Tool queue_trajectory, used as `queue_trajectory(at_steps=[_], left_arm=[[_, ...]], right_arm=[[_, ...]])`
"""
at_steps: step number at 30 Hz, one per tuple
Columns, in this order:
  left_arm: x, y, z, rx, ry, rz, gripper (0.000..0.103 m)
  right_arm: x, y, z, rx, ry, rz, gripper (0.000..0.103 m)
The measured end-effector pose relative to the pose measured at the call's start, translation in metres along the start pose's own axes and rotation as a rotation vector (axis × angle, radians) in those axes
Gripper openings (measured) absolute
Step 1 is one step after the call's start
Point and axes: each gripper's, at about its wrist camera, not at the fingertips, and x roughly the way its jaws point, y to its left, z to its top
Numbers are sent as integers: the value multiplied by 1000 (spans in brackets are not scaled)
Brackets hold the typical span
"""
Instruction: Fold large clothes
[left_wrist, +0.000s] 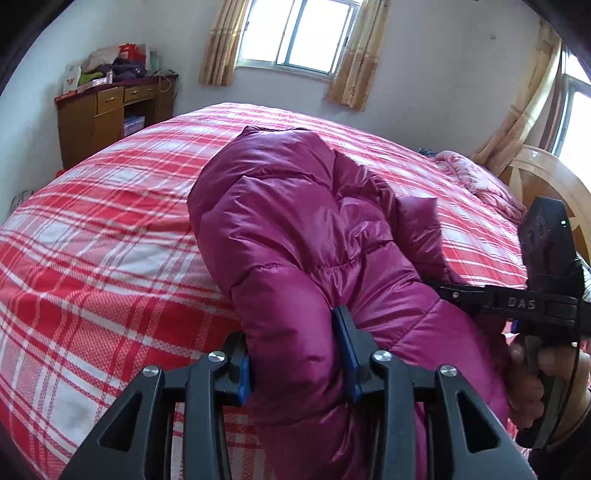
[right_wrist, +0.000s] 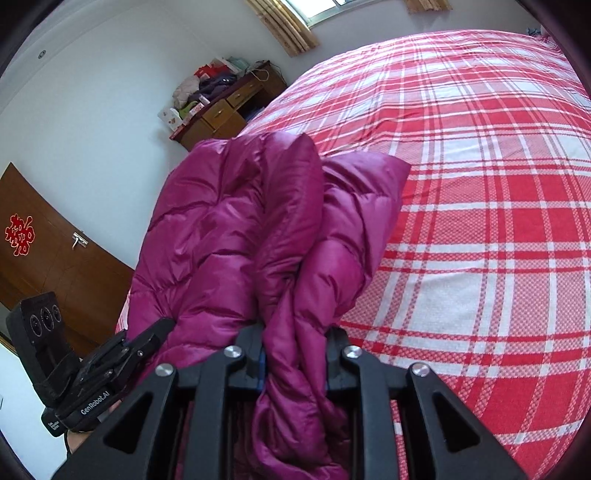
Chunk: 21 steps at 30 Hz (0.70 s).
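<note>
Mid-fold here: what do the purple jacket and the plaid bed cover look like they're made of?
Purple jacket: looks like thin synthetic shell, nylon or polyester, with puffy fill; it has a glossy sheen, stitched quilt lines and bulging sections. The fill type cannot be told. Plaid bed cover: looks like matte woven cloth, perhaps cotton; a fine checked weave texture shows and it has no shine.
</note>
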Motion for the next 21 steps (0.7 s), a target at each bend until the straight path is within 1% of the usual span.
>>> queue_trajectory(at_steps=[4,6,9,10,11,16,19,21], left_arm=[[3,6,-6,-36,11,4,52],[3,7,-8,-39,12,10,57],[3,4,-9,-35,9,34,66],[3,5,-9,-30,7,48,73],[2,4,-10,-26,4,61,75],[2,10,-12,-41,7,51,76],[0,11,-12,-42,10,56,77],[-3,12,-11,-45,13,60,77]], right_arm=[[1,-2,-1,1,5,-5,24],[0,-2,-4,-1,6,-12,25],[-2,2,-8,-22,8,-38,26],[-2,4,-8,-32,9,-51,26],[-2,6,-7,-38,9,-58,27],[-2,12,-7,-65,13,-103,30],[-1,12,-6,-69,15,-130,37],[-5,13,-6,-70,7,-148,46]])
